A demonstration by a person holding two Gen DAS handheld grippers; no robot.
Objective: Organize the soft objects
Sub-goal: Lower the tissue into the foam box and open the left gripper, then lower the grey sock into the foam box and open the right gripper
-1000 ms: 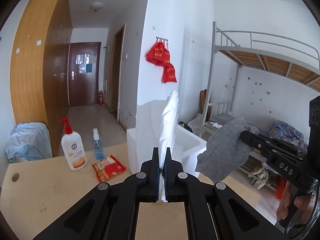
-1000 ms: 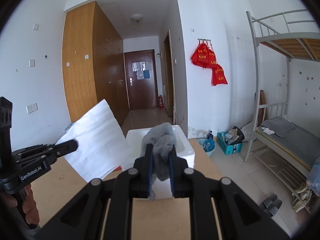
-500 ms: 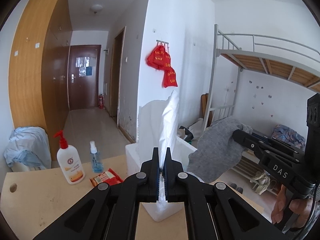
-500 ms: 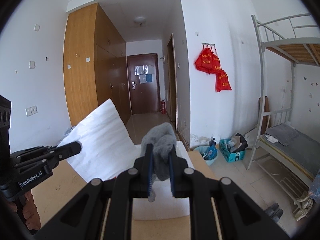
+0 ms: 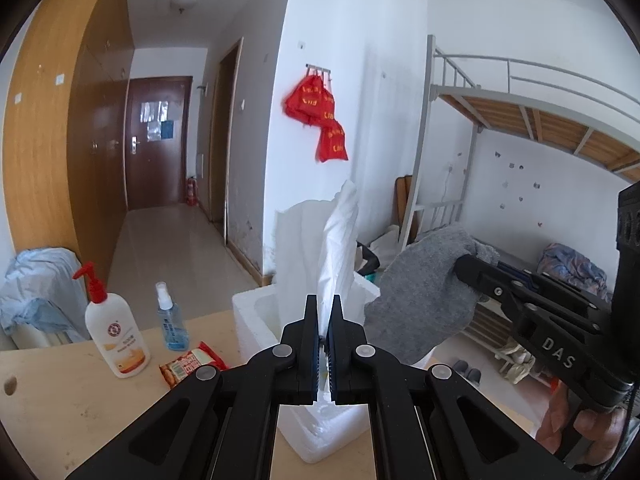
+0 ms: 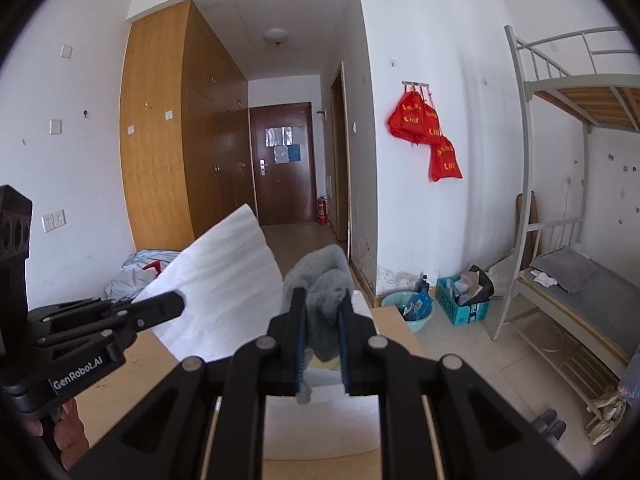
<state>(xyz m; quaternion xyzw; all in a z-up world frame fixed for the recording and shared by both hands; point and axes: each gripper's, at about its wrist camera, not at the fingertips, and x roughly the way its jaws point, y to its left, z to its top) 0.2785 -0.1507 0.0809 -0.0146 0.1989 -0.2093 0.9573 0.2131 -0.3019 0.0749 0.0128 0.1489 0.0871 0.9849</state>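
Observation:
My left gripper [image 5: 323, 308] is shut on a white foam sheet [image 5: 336, 248] and holds it upright over a white foam box [image 5: 256, 312] on the wooden table [image 5: 60, 392]. The sheet also shows in the right wrist view [image 6: 224, 280], pinched by the left gripper [image 6: 176, 304]. My right gripper [image 6: 321, 300] is shut on a grey cloth [image 6: 324, 280] and holds it above the box [image 6: 320, 420]. In the left wrist view the cloth [image 5: 424, 300] hangs from the right gripper [image 5: 464, 264] just right of the sheet.
A white pump bottle [image 5: 114, 328], a small blue spray bottle [image 5: 170, 324] and a red snack packet [image 5: 192, 364] stand on the table left of the box. A bunk bed [image 6: 576, 280] and floor clutter [image 6: 460, 300] lie to the right.
Both grippers have moved closer over the foam box with their loads. The box now lies directly beneath them, and the grey cloth sits nearer the foam sheet.

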